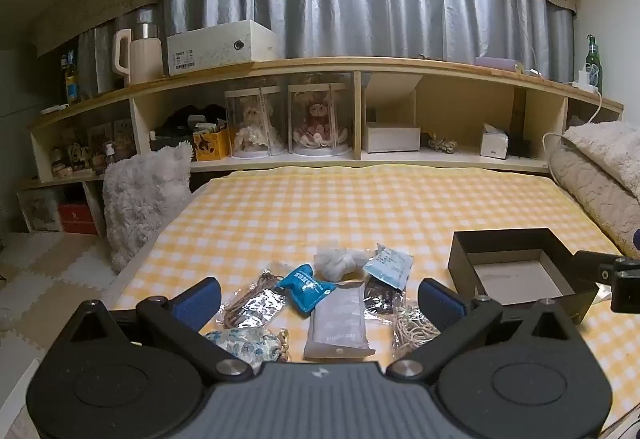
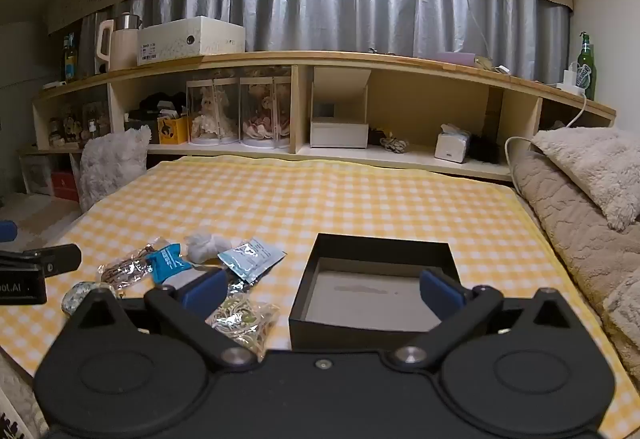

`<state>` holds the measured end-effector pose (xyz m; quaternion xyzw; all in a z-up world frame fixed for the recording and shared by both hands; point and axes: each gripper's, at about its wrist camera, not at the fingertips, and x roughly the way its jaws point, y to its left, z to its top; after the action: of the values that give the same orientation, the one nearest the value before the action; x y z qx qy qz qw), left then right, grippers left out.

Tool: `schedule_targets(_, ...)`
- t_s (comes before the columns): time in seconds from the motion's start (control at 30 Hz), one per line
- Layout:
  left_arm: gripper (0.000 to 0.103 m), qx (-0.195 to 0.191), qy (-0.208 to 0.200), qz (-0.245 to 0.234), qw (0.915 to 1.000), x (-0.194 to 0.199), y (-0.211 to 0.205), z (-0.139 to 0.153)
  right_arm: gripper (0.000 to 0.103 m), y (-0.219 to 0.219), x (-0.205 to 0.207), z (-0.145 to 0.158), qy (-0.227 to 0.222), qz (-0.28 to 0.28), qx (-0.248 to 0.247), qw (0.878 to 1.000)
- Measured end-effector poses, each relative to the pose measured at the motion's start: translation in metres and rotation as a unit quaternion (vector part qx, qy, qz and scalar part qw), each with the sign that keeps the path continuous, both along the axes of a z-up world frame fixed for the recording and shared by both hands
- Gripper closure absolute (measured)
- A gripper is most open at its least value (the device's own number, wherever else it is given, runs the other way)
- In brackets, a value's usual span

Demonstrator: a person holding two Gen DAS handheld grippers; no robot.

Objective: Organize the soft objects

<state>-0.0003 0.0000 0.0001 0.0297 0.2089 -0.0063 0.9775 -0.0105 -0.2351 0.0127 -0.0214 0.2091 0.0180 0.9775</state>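
yellow-checked bedding carries a loose pile of small soft packets, with a black box just to its right, its floor bare. in the pile: a blue pouch, a white wad, a pale sachet, a frosted flat pack, 2 crinkly clear bags and a floral pouch nearest the camera. all look light and limp; the film bags are probably slippery and will likely sag or slide if pinched at a corner, so a grip across the middle of a packet seems safer, while the wad should compress easily anywhere. left gripper hangs over the pile, jaws spread wide, nothing between them. right gripper hangs at the box's near edge, jaws equally wide and holding nothing. behind the bed stands a wooden shelf with 2 cased dolls, under grey curtains; fluffy pillows lie at the right.
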Motion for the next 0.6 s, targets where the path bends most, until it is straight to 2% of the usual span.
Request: schedule_targets(0.6, 0.0, -0.002, 0.005, 0.0, 1.0, -0.0001, 0.0009, -0.0005, 0.0, 0.0009, 0.0017, -0.002, 0.004, 0.0, -0.001, 1.0)
